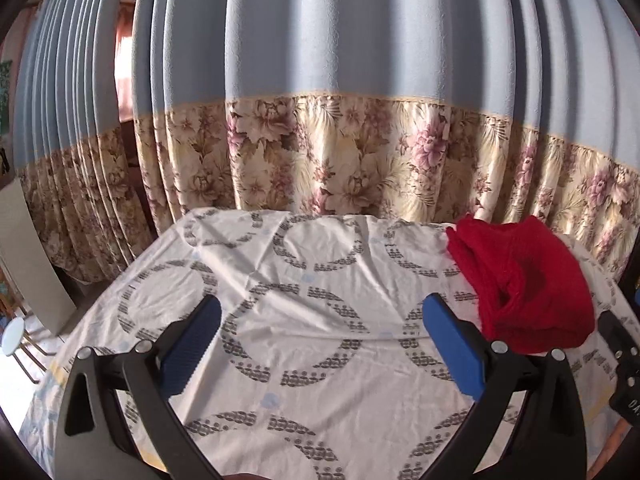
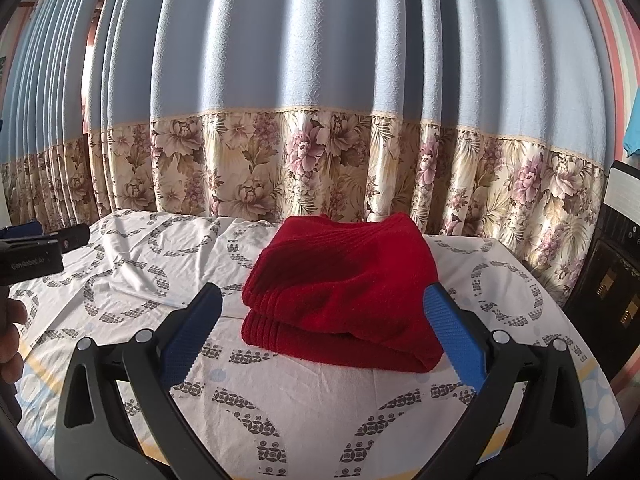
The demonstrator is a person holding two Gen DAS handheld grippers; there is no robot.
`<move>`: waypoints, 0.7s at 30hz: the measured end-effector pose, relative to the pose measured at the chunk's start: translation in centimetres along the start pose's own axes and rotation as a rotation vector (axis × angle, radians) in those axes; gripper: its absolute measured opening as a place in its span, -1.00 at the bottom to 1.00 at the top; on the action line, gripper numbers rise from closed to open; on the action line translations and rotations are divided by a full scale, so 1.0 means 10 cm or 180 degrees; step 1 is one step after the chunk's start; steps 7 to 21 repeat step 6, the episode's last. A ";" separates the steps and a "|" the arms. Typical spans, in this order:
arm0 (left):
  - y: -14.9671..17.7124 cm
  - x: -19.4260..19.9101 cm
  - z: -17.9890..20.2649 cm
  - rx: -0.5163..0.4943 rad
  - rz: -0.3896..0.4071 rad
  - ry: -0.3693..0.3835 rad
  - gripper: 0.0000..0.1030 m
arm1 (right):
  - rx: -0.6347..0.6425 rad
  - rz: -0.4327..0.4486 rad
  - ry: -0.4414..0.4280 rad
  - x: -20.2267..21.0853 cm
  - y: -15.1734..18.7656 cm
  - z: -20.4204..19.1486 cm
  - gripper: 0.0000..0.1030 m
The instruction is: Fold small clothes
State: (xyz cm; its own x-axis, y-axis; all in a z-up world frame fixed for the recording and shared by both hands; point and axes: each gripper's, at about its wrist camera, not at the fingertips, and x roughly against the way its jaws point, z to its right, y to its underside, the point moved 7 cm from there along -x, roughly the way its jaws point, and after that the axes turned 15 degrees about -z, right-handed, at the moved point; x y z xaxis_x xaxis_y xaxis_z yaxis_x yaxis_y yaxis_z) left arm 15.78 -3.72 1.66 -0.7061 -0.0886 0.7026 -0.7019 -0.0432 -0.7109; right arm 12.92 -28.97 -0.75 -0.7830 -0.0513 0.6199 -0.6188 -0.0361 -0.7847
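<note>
Both my tongs wide open, nothing held. Left tongs (image 1: 322, 322): blue pads spread across the lower frame, only bare sheet (image 1: 280, 280) between them. Right tongs (image 2: 322, 320): same spread, pads flanking the near edge of the red garment (image 2: 340, 292); can't tell whether the right pad touches the cloth or just overlaps it in view.

Red garment is folded into a compact stack lying on the bench, centre of the right wrist view; in the left wrist view it's at right of frame, just beyond my right-hand pad. Bench is covered by a white sheet with grey ring pattern, wrinkled. Curtain (image 2: 320, 80) behind, blue top, floral band below. Left tongs' body and part of a hand (image 2: 12, 336) show at the left edge of the right wrist view.
</note>
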 end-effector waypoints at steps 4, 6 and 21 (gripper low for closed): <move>0.00 0.04 0.02 -0.0024 0.0054 -0.0054 0.96 | 0.0005 0.0000 0.0002 0.00 0.00 0.00 0.94; 0.01 0.03 0.03 -0.0032 0.0037 -0.0057 0.96 | 0.0001 -0.0011 0.0001 -0.01 -0.01 0.01 0.94; 0.01 0.03 0.03 -0.0032 0.0037 -0.0057 0.96 | 0.0001 -0.0011 0.0001 -0.01 -0.01 0.01 0.94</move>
